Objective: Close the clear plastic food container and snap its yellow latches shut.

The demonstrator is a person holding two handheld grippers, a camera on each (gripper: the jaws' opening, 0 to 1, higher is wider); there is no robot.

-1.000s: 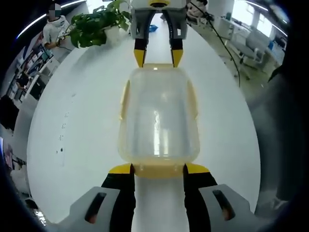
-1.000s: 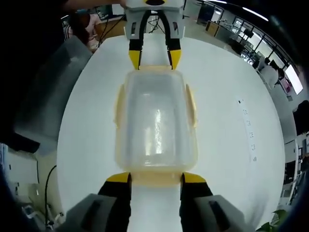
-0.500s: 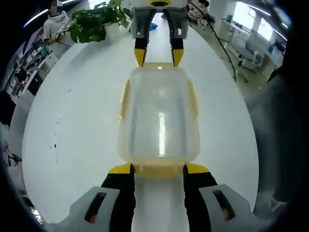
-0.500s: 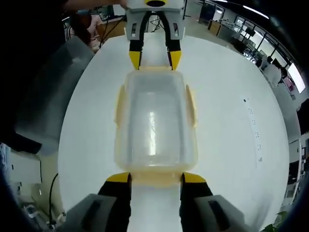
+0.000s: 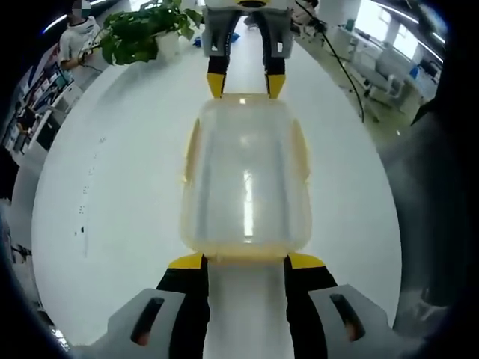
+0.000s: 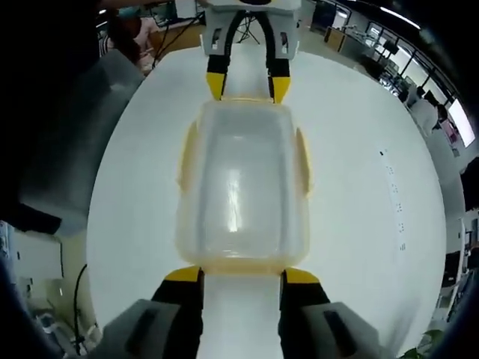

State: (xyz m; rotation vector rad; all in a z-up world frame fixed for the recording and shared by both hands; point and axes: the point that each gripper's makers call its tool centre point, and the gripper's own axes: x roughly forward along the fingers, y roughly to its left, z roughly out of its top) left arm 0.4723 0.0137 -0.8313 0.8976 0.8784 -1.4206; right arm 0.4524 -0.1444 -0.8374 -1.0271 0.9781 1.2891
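**Q:** Container first: where did it sit, and how were we placed around it?

**A:** The clear plastic food container [image 5: 245,176] sat out in the middle of the white table [image 5: 112,209], well clear of every edge, with its lid on. We faced it from opposite short ends. The left gripper [image 5: 245,262] had its yellow-tipped jaws spread, one at each corner of the near end latch [image 5: 245,263], touching or just beside it; we could not tell which. The right gripper [image 6: 241,275] stood the same way at the opposite end, its jaws also apart and gripping nothing. In the left gripper view it showed at the far end.

**Q:** How did we expect it to handle?

**A:** It looked empty, so we judged it light and likely to slide on the smooth tabletop. The thin walls seemed springy rather than brittle, the lid slick.

**Q:** And where to take hold?

**A:** On the yellow latches [image 6: 301,161] themselves, we thought, pressing from both ends at once so the box could not skate away. Whether the side latches were already snapped, we could not tell.
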